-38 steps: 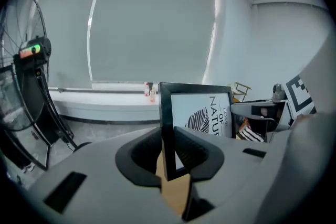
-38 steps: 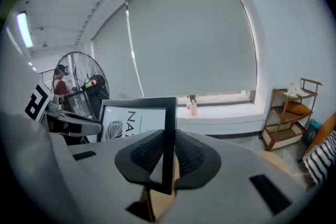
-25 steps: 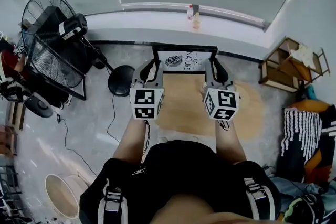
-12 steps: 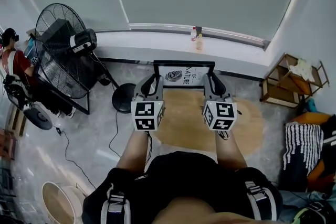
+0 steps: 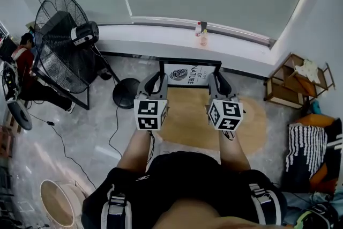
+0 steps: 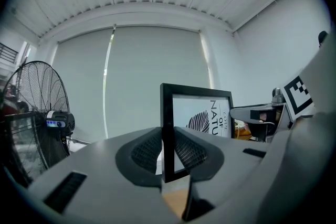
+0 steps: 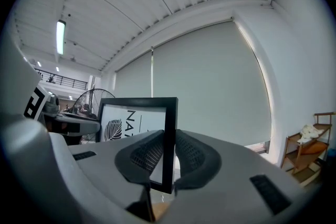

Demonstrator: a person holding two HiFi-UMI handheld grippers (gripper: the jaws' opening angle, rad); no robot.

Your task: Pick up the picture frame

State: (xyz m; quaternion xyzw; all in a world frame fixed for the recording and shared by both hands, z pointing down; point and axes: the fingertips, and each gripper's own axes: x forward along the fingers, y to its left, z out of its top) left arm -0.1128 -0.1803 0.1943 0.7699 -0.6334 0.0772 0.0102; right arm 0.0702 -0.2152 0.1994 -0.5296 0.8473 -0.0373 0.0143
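I have the picture frame (image 5: 189,73) caught between my two hands. My left tool (image 5: 154,79) is clenched on its left upright rail and my right tool (image 5: 220,79) is clenched on its right upright rail. In each gripper view the black rail stands edge-on between the ribbed pads, which press it from both sides, with the frame's lower corner showing just below them. The frame stands upright straight ahead of me with its leaf print facing me. It seems to hang clear of the floor, over the far edge of the round tan rug (image 5: 252,120), though I can't rule out its bottom edge touching. What the next move turns on is that the frame's long axis runs left to right, from one tool across to the other, so neither hand is nearer and each carries one end. I judge that any further lift needs both hands to rise together at the same spacing. If one leads, the frame tilts or a rail twists out of the pads. The standing fan (image 5: 59,45) is well off to my left, out of the way.
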